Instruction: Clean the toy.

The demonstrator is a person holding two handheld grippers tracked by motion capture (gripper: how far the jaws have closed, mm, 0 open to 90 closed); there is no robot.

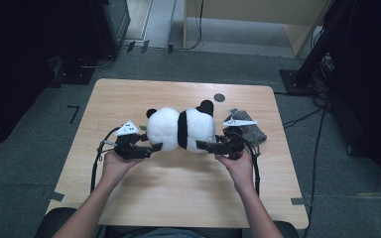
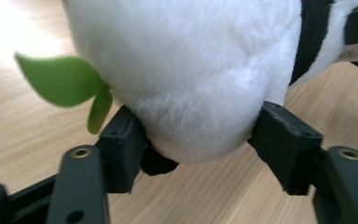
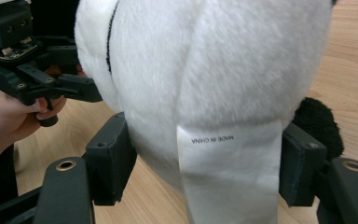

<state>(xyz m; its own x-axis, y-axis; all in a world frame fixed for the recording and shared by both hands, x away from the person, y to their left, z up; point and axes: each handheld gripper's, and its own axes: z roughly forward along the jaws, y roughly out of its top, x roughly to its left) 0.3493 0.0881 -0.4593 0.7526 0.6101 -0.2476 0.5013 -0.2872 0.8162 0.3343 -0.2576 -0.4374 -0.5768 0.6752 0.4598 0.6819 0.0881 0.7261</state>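
Left gripper clamped one end of the panda toy; right gripper pinched the other end, beside its label. Panda lay mid-table. Judged light, soft, compressible, not fragile: grip deep into the stuffing.
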